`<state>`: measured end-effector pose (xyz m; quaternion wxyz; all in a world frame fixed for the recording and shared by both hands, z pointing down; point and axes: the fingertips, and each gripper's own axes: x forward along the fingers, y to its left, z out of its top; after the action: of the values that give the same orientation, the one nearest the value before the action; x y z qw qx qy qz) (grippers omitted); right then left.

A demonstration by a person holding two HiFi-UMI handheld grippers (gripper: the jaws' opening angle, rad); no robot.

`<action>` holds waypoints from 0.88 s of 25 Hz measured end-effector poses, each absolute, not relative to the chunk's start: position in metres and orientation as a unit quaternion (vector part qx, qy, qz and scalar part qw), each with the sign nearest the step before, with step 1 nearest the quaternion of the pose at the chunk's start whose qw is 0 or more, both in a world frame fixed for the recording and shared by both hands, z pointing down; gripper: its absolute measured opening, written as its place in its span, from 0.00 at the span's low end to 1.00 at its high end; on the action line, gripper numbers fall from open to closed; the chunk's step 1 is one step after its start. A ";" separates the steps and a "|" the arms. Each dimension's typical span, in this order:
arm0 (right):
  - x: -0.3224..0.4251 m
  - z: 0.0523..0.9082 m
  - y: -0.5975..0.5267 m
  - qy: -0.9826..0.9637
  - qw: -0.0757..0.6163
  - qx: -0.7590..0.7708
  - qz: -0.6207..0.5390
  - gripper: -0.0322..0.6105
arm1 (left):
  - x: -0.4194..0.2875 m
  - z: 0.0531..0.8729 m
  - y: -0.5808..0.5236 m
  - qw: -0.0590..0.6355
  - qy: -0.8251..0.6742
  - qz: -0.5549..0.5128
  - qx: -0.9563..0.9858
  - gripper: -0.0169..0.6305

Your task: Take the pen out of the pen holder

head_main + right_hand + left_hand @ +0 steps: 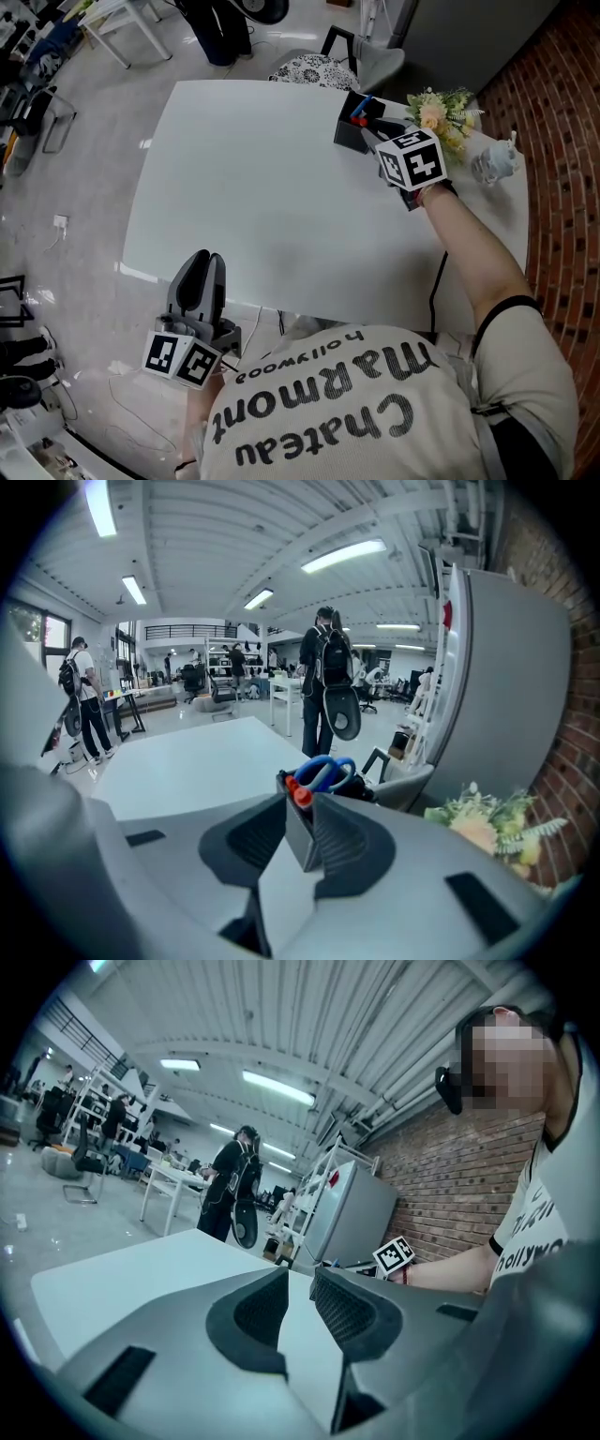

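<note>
A black pen holder stands at the far right of the white table. A red-capped pen and blue-handled scissors stick out of it. The red cap also shows from above. My right gripper is right at the holder, jaws a narrow gap apart and holding nothing. In the right gripper view the holder's near corner shows in the gap of the right gripper, with the red cap just beyond the tips. My left gripper hovers at the table's near edge, open and empty.
A bunch of flowers and a small white figure sit right of the holder. A chair stands behind the table, a brick wall to the right. A person with a backpack stands beyond the table's far end.
</note>
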<state>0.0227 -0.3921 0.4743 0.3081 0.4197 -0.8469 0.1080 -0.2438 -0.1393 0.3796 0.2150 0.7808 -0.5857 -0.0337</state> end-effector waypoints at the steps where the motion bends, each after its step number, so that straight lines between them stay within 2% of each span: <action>1: 0.023 0.476 -0.393 -0.846 0.308 0.421 0.111 0.20 | -0.244 0.380 -0.139 0.215 -0.587 -0.034 0.780 0.14; 22: 0.012 0.484 -0.409 -0.845 0.331 0.411 0.085 0.19 | -0.248 0.385 -0.144 0.222 -0.592 -0.030 0.774 0.14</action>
<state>0.0117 -0.4093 0.4844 0.3310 0.4108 -0.8453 0.0846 -0.2475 -0.1444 0.3847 0.2216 0.7739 -0.5925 -0.0305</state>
